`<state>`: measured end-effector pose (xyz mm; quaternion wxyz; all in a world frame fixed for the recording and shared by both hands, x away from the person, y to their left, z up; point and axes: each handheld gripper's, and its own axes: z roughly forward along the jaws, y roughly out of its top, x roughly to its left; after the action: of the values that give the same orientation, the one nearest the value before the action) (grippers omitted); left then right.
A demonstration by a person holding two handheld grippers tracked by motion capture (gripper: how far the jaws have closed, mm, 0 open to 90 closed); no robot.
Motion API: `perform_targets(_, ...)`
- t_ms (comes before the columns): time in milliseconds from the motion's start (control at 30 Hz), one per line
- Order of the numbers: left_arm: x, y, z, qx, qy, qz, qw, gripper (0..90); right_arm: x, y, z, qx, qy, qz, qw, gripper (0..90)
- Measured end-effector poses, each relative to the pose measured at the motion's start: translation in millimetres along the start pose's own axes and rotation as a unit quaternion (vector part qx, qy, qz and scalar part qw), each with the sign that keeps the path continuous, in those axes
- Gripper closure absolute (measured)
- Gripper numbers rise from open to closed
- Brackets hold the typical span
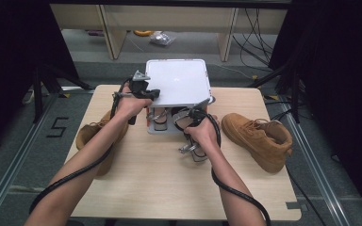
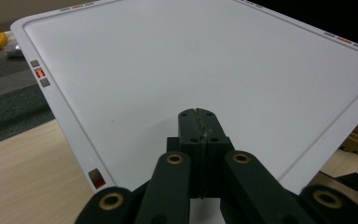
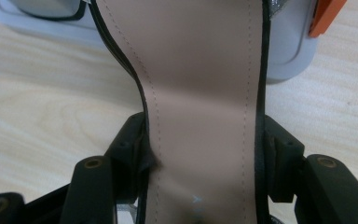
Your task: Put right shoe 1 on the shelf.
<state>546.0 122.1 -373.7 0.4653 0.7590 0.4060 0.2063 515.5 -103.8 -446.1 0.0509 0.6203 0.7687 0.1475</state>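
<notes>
Two tan boots (image 1: pixel 259 138) flank the grey box (image 1: pixel 162 129) under its raised lid (image 1: pixel 178 82).

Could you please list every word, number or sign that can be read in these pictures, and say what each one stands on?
"5": black figure marked on the grey floor left of the table.
Pale print on the sandal's insole, near the jaws: too faint to read.
Red marks on the white lid's rim: too small to read.

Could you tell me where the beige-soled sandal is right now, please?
In the high view, the beige-soled sandal sits clamped in the right gripper, just in front of the grey storage box, left of the tan boot.
</notes>
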Motion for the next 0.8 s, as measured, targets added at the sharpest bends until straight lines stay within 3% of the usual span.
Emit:
perform_targets(67, 0.0, 0.0, 0.0, 0.000, 0.000, 0.000, 1.0000, 89.6, 1.8, 1.1, 1.8, -0.003, 0.005, 0.006, 1.0000, 44.1)
perform_targets(100, -0.1, 0.3, -0.3, 0.003, 0.001, 0.000, 1.0000, 89.6, 4.2, 1.1, 0.4, 0.002, 0.012, 0.021, 0.9997, 44.1)
perform_targets(133, -0.1, 0.3, -0.3, 0.003, 0.001, 0.000, 1.0000, 89.6, 5.0, 1.8, 1.7, 0.001, -0.005, 0.026, 0.9997, 44.1)
perform_targets(167, 0.0, 0.3, -0.3, 0.003, 0.001, 0.001, 1.0000, 89.6, 1.1, 3.1, 6.6, -0.011, -0.016, 0.005, 0.9998, 44.1)
perform_targets(200, 0.0, 0.2, -0.3, 0.002, 0.001, 0.000, 1.0000, 89.6, 2.3, 3.4, 7.9, -0.016, -0.020, 0.011, 0.9996, 44.1)
perform_targets(233, 0.2, -0.2, 0.0, -0.001, 0.000, 0.000, 1.0000, 89.6, -5.0, 5.3, 12.9, -0.053, -0.008, -0.055, 0.9970, 44.0)
perform_targets(267, -0.4, -0.2, 0.5, -0.005, -0.001, -0.005, 1.0000, 89.6, 3.8, 5.0, 9.4, -0.009, -0.011, 0.010, 0.9998, 44.0)
perform_targets(300, 0.2, 0.1, -0.4, 0.002, 0.001, 0.000, 1.0000, 89.6, 3.5, 5.1, 10.7, -0.019, -0.001, -0.001, 0.9998, 44.1)
perform_targets(333, 0.2, 0.1, -0.3, 0.002, 0.001, 0.000, 1.0000, 89.6, -2.0, 6.3, 14.8, -0.051, -0.003, -0.053, 0.9973, 44.0)
perform_targets(367, 0.2, -0.1, 0.0, -0.001, -0.001, -0.001, 1.0000, 89.6, 9.4, 5.2, 10.2, -0.008, -0.008, 0.032, 0.9994, 44.0)
perform_targets(400, 0.1, -0.2, 0.0, -0.001, 0.000, 0.000, 1.0000, 89.6, 3.8, 5.9, 14.0, -0.024, -0.002, -0.003, 0.9997, 44.0)
perform_targets(433, -0.5, -0.3, 0.6, -0.006, 0.000, -0.006, 1.0000, 89.6, 3.3, 6.0, 15.5, -0.027, -0.003, -0.004, 0.9996, 44.0)
perform_targets(467, -0.3, -0.3, 0.7, -0.006, -0.001, -0.007, 1.0000, 89.6, -0.3, 7.0, 19.5, -0.050, -0.016, -0.025, 0.9983, 44.0)
perform_targets(500, -0.3, -0.3, 0.7, -0.006, -0.001, -0.007, 1.0000, 89.6, 4.0, 5.5, 16.6, -0.026, 0.000, -0.003, 0.9997, 44.0)
perform_targets(533, -0.3, -0.3, 0.6, -0.006, -0.001, -0.006, 1.0000, 89.6, 4.2, 5.5, 18.4, -0.027, 0.001, -0.003, 0.9996, 44.0)
perform_targets(567, -0.3, -0.3, 0.5, -0.005, -0.001, -0.006, 1.0000, 89.6, 6.1, 5.3, 18.8, -0.018, -0.003, 0.017, 0.9997, 44.0)
perform_targets(600, -0.4, -0.5, 0.5, -0.006, -0.001, -0.006, 1.0000, 89.6, 2.9, 6.0, 22.5, -0.036, -0.024, 0.004, 0.9991, 43.9)
perform_targets(633, -0.4, -0.5, 0.5, -0.006, -0.001, -0.007, 1.0000, 89.6, 5.1, 5.4, 23.0, -0.025, -0.027, 0.020, 0.9991, 44.0)
perform_targets(667, -0.2, -0.4, 0.5, -0.005, -0.001, -0.006, 1.0000, 89.6, 2.4, 5.3, 24.9, -0.037, -0.022, -0.006, 0.9991, 43.9)
perform_targets(733, -0.3, -0.4, 0.6, -0.006, -0.001, -0.006, 1.0000, 89.6, 0.8, 4.7, 27.9, -0.041, -0.019, -0.019, 0.9988, 43.8)
perform_targets(767, -0.4, -0.5, 0.5, -0.006, -0.001, -0.006, 1.0000, 89.6, 5.3, 4.4, 26.5, -0.023, -0.014, 0.013, 0.9996, 43.8)
perform_targets(800, -0.3, -0.5, 0.6, -0.006, -0.001, -0.006, 1.0000, 89.6, 0.7, 4.4, 30.4, -0.049, -0.032, -0.021, 0.9980, 43.8)
